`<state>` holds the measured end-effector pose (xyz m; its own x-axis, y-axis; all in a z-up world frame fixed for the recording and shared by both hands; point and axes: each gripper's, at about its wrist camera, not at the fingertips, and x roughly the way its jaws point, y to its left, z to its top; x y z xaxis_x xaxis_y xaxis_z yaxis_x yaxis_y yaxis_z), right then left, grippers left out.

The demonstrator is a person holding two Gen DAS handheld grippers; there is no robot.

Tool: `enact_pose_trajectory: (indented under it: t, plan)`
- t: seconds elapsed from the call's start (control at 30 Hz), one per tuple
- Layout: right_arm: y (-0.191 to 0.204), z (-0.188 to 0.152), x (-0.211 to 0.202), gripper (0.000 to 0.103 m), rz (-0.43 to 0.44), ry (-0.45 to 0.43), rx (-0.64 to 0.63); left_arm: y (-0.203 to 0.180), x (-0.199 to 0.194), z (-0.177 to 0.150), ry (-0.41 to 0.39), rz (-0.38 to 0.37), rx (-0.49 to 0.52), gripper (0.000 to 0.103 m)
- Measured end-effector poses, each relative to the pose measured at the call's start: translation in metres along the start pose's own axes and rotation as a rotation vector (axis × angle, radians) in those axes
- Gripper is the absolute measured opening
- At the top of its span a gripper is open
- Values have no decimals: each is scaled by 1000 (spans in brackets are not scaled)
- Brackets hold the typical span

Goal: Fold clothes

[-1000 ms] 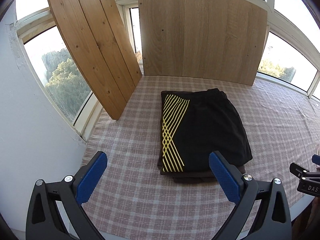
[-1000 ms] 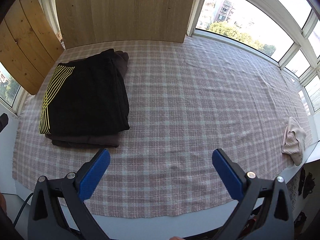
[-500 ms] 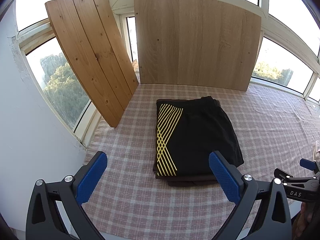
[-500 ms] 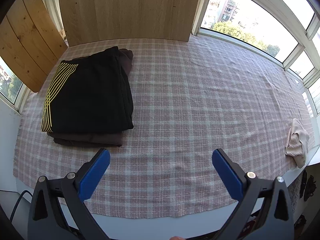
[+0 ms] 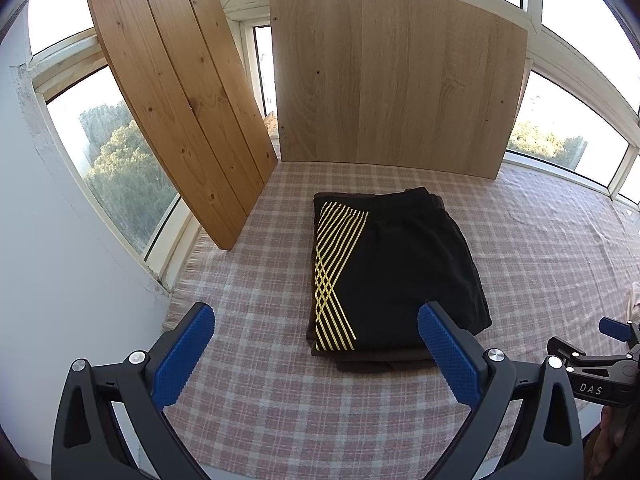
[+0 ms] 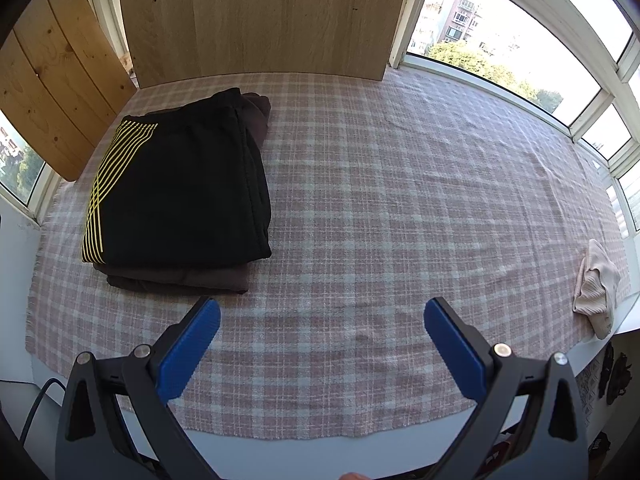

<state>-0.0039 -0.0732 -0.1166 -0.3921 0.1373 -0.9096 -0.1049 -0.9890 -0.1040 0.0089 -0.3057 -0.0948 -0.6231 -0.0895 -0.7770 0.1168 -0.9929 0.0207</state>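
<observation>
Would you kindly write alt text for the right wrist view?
An open right tool hovers over a plaid cloth, holding nothing. Far left, folded black shorts with yellow stripes lie on a brown garment; a beige garment lies at the right edge.

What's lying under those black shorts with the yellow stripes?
The black shorts rest on a folded dark brown garment, whose edges stick out at the near and far sides. Under both lies the checked cloth. Most of the brown piece is covered, so its type is unclear.
</observation>
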Motion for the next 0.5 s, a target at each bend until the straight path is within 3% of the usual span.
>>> enact_pose_trajectory:
  t: [0.5]
  plan:
    - [-1,0,5,103,12,14,-17,2,4,-2,9,7,-3,103]
